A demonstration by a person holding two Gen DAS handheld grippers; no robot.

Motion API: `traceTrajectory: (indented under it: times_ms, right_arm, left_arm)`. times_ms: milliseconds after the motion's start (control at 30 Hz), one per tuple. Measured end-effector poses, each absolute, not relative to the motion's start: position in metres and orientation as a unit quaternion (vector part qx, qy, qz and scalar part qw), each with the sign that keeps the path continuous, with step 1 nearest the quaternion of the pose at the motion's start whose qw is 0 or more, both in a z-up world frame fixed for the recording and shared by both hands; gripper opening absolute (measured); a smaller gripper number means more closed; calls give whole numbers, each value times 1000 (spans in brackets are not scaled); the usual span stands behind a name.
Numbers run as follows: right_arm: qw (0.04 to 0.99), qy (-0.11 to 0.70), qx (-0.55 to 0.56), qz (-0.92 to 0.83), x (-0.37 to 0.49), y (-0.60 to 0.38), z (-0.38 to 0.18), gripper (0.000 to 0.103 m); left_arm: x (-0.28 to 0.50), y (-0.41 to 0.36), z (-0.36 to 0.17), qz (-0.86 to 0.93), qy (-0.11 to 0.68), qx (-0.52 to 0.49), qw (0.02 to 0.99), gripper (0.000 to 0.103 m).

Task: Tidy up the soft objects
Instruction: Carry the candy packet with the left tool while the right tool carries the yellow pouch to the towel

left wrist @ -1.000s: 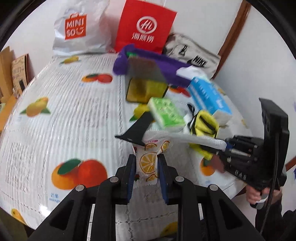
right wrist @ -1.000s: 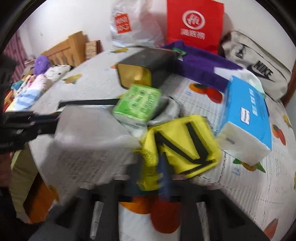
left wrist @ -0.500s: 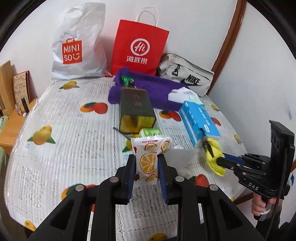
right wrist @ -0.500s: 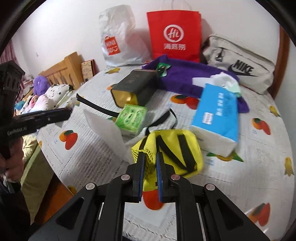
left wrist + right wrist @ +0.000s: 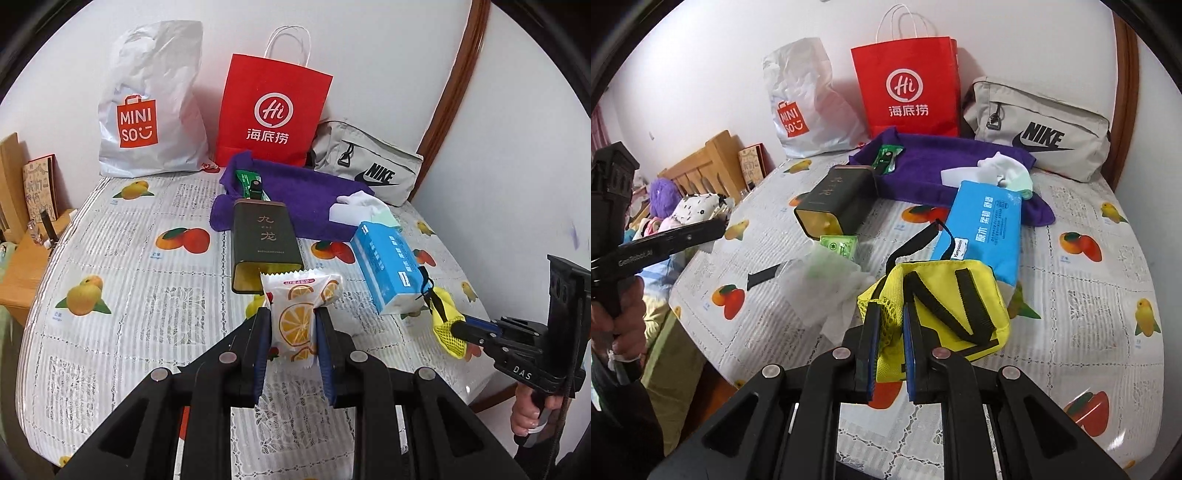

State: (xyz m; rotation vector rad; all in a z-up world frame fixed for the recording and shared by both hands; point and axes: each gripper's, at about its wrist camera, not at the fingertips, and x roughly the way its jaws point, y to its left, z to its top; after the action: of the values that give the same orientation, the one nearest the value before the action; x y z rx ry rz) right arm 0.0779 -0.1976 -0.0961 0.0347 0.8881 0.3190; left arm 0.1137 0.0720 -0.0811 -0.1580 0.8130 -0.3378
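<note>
L tongs: my left gripper (image 5: 293, 326) clamped narrow on the orange-print snack pack (image 5: 300, 309), pack upright between the pads, lifted above the table
R tongs: my right gripper (image 5: 889, 341) pinched nearly closed on the mesh edge of the yellow pouch (image 5: 942, 306); pouch w/ black straps hangs off the tips, clear of the cloth
R hand: my hand (image 5: 532, 415) on the grip, low right in left view; yellow pouch seen there as a small lump at the tong tips
L hand: my other hand (image 5: 626, 321) at left edge of right view, holding the left tongs' handle
Table: fruit-print tablecloth (image 5: 122, 266), round edge toward me
Near mid: white tissue sheet (image 5: 827, 291) lying flat, somewhat blurred; small green pack (image 5: 839, 246) just behind it, touching its far edge
Mid: blue tissue pack (image 5: 988, 225) behind the pouch, white tissue poking out its far end
Mid L: dark tin box (image 5: 264, 240) on its side, gold-lined open end toward me
Behind tin: purple towel (image 5: 303, 195) spread flat, green wrapper (image 5: 248, 181) on its left corner
Far: white MINISO bag (image 5: 151, 110), red paper bag (image 5: 271, 110), grey Nike bag (image 5: 369, 162), all against the wall
Far L: wooden headboard (image 5: 713, 158) and soft toys beside the table, too small to tell apart
</note>
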Motion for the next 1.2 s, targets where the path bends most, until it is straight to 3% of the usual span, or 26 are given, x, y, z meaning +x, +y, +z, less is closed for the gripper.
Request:
traceTrajectory:
  times_ms: [633, 1200]
  right_arm:
    - [898, 419, 43, 128, 88, -234, -71, 12]
    - [907, 397, 30, 134, 171, -242, -51, 12]
  left_arm:
    - [148, 68, -95, -131, 426, -78, 892, 23]
    - [209, 50, -67, -109, 419, -51, 900, 23]
